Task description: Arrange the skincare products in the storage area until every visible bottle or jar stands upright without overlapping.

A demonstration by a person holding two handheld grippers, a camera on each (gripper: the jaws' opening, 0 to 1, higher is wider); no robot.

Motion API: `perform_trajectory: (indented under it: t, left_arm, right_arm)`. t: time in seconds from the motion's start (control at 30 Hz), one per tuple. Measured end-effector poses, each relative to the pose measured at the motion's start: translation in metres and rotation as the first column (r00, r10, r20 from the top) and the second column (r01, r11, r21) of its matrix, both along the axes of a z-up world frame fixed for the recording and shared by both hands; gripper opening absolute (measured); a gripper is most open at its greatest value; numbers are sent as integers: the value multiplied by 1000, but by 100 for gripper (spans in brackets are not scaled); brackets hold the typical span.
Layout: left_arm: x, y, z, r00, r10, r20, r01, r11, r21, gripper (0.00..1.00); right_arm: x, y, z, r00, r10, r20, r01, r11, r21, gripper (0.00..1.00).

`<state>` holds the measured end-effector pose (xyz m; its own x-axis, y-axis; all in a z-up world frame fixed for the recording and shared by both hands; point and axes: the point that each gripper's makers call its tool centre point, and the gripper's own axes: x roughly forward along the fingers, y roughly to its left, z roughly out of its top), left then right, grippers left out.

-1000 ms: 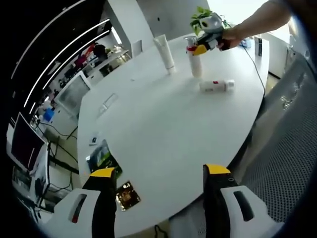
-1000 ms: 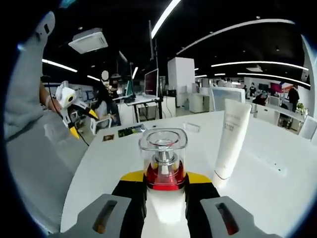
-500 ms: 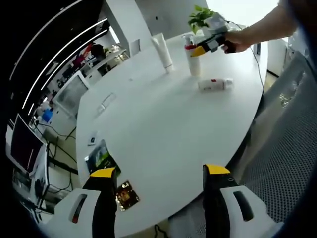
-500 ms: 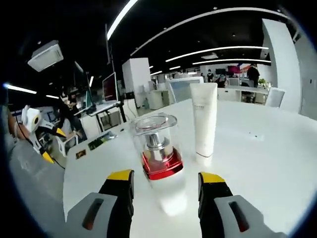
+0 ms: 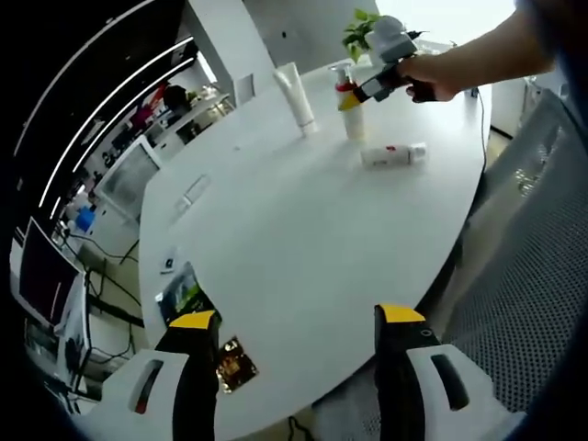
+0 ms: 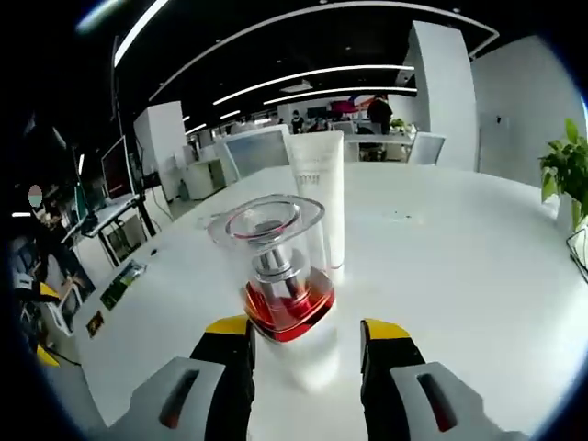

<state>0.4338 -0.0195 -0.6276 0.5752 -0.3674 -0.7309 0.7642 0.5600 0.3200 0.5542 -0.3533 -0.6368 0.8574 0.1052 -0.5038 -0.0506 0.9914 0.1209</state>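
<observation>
On the white table a white tube stands upright on its cap at the far side. Beside it stands a white pump bottle with a red collar. A small white bottle with a red mark lies on its side nearer me. A hand holds my right gripper at the pump bottle. In the right gripper view the pump bottle is upright between the jaws of my right gripper, which is open with a gap on each side. The tube rises just behind. My left gripper hangs open and holds nothing over the table's near edge.
A potted plant stands at the table's far end, also seen as leaves at the right. Printed cards and a dark square lie near the front edge. Office desks and monitors surround the table.
My right gripper was shut on the pump bottle a second ago; it has opened and let go, and the bottle stands on the table. The left gripper has barely moved.
</observation>
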Motion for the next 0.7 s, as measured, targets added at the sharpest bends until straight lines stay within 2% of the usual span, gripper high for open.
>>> perform_trajectory:
  t: [0.17, 0.3, 0.4, 0.5, 0.53, 0.7]
  left_arm:
    - [-3, -2, -3, 1000, -22, -10, 23, 1000, 15, 66]
    - [-4, -2, -4, 999, -28, -14, 29, 999, 23, 66]
    - [-5, -2, -7, 999, -33, -24, 33, 999, 32, 66]
    - [-6, -2, -8, 999, -38, -26, 39, 998, 42, 66]
    - [-6, -2, -8, 999, -37, -26, 38, 998, 41, 66]
    - [-5, 0, -8, 999, -29, -25, 30, 999, 44, 65]
  right_arm:
    - [2, 4, 1, 999, -40, 17, 40, 999, 11, 31]
    - [6, 6, 7, 997, -67, 33, 66, 998, 10, 34]
    - [7, 3, 10, 994, -104, 33, 103, 995, 13, 31]
    - [8, 2, 8, 995, -101, 18, 101, 995, -23, 30]
    - [8, 1, 8, 996, -81, 21, 82, 995, -64, 29]
    - [10, 3, 6, 999, -18, 33, 21, 996, -82, 28]
